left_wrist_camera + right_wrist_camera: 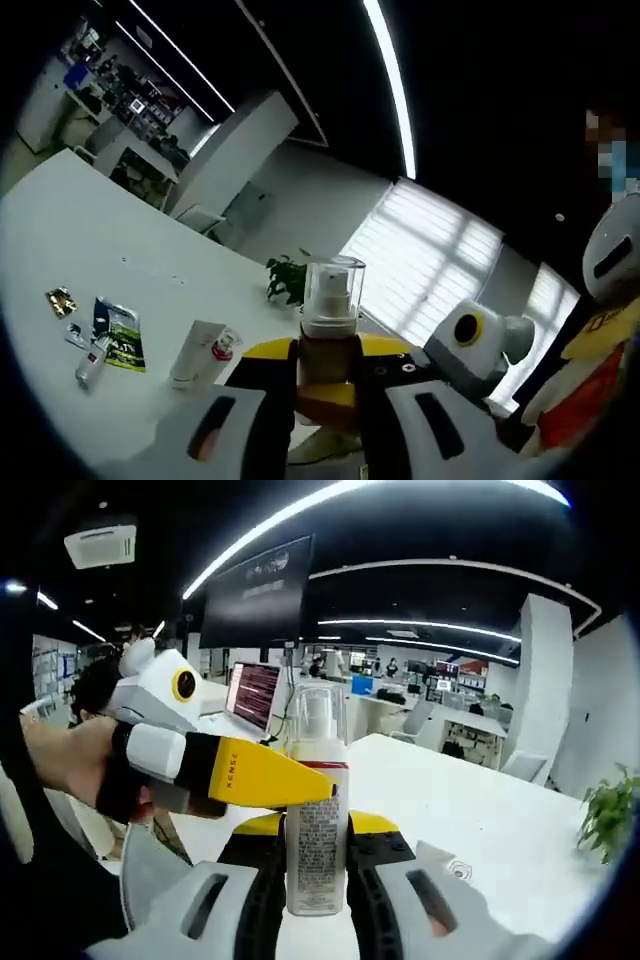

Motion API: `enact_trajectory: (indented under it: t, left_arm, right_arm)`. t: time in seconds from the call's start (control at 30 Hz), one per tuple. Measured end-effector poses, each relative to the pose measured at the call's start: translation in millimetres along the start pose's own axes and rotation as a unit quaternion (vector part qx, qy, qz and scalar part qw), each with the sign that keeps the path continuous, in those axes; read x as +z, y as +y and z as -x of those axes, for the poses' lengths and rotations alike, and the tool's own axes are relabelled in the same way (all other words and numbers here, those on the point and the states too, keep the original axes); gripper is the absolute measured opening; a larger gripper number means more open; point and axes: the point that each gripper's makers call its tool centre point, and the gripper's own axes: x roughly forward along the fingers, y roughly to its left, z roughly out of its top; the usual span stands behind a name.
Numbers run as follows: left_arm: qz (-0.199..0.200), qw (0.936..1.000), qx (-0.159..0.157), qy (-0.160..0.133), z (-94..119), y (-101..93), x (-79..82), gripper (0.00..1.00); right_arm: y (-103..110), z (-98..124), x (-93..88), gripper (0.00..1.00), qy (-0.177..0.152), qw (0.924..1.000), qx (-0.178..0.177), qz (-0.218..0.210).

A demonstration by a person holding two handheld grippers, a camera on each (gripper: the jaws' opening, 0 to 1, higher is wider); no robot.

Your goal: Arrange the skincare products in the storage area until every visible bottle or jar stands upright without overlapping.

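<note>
White pump bottle [316, 820] upright — both tools [318, 905] clamped on it.

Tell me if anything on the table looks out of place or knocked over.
Yes. In the left gripper view a white tube and a small spray bottle lie flat on the white table beside loose sachets, not upright. The pump bottle is held off the table between both grippers.

Both cameras sit close behind one pump bottle [331, 300], facing each other from opposite sides above the desk [70, 230]
</note>
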Motion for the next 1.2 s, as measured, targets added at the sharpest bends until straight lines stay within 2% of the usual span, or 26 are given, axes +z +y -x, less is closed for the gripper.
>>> enact_trajectory:
  t: [0.07, 0.1, 0.13, 0.17, 0.2, 0.23, 0.27, 0.33, 0.37, 0.5, 0.7, 0.77, 0.83, 0.9, 0.93, 1.03, 1.13, 1.2]
  left_arm:
    - [-0.002, 0.9996, 0.024, -0.016, -2, 1.9, 1.0, 0.14]
    - [-0.007, 0.9985, 0.046, -0.03, -2, 3.7, 2.8, 0.14]
    - [-0.014, 0.9973, 0.061, -0.039, -1, 4.8, 4.3, 0.15]
    - [-0.035, 0.9927, 0.102, -0.053, 0, 10.2, 7.2, 0.16]
    - [-0.05, 0.9906, 0.112, -0.059, 1, 11.0, 9.4, 0.18]
    - [-0.067, 0.99, 0.115, -0.046, 1, 9.9, 7.5, 0.18]
    - [-0.077, 0.9897, 0.114, -0.042, 2, 9.9, 8.5, 0.18]
    - [-0.067, 0.9912, 0.105, -0.046, 3, 10.3, 15.1, 0.18]
    - [-0.059, 0.9923, 0.096, -0.05, 3, 9.8, 18.8, 0.18]
    - [-0.061, 0.9932, 0.088, -0.045, 0, 11.9, 20.2, 0.17]
    - [-0.06, 0.9967, 0.051, -0.018, 4, 7.1, 15.7, 0.17]
    - [-0.079, 0.9966, 0.023, 0.001, 6, 5.1, 13.1, 0.17]
    - [-0.082, 0.9965, 0.0, 0.01, 9, 4.2, 12.8, 0.17]
    - [-0.096, 0.9946, -0.029, 0.027, 15, 1.5, 11.2, 0.17]
    - [-0.097, 0.9943, -0.036, 0.027, 17, 0.1, 13.1, 0.17]
    - [-0.125, 0.9881, -0.08, 0.041, 26, -9.7, 16.3, 0.17]
    - [-0.134, 0.9843, -0.106, 0.045, 31, -15.7, 21.6, 0.17]
    - [-0.153, 0.9782, -0.13, 0.055, 35, -21.1, 22.7, 0.16]
  right_arm:
    - [-4, 0, 0.6, 0.22, -0.001, 0.9989, -0.025, 0.04]
    - [-6, 1, 1.1, 0.22, 0.001, 0.9978, -0.034, 0.057]
    - [-3, 0, 4.0, 0.22, -0.005, 0.9956, -0.031, 0.088]
    - [2, -1, 7.5, 0.22, -0.012, 0.9921, -0.027, 0.122]
    - [-1, -1, 6.4, 0.22, -0.003, 0.9876, -0.042, 0.151]
    - [-2, -2, 4.1, 0.22, 0.005, 0.9808, -0.045, 0.19]
    - [-2, -3, 5.1, 0.22, -0.001, 0.981, -0.039, 0.19]
    - [2, -3, 12.6, 0.22, -0.032, 0.9905, -0.017, 0.133]
    - [1, -2, 16.4, 0.22, -0.041, 0.9921, -0.014, 0.118]
    - [-2, -2, 17.3, 0.22, -0.034, 0.9894, -0.018, 0.14]
    - [2, 2, 17.7, 0.23, -0.045, 0.9944, 0.01, 0.095]
    - [5, 4, 17.3, 0.23, -0.041, 0.995, 0.02, 0.089]
    - [14, 4, 16.7, 0.25, -0.04, 0.9941, 0.046, 0.09]
    - [19, 5, 17.6, 0.25, -0.041, 0.9934, 0.061, 0.088]
    - [25, 6, 19.7, 0.26, -0.048, 0.9921, 0.08, 0.084]
    - [36, 11, 27.7, 0.27, -0.062, 0.9896, 0.121, 0.048]
    - [41, 14, 35.9, 0.26, -0.078, 0.9862, 0.145, 0.016]
    - [45, 17, 39.2, 0.25, -0.079, 0.9823, 0.17, 0.008]
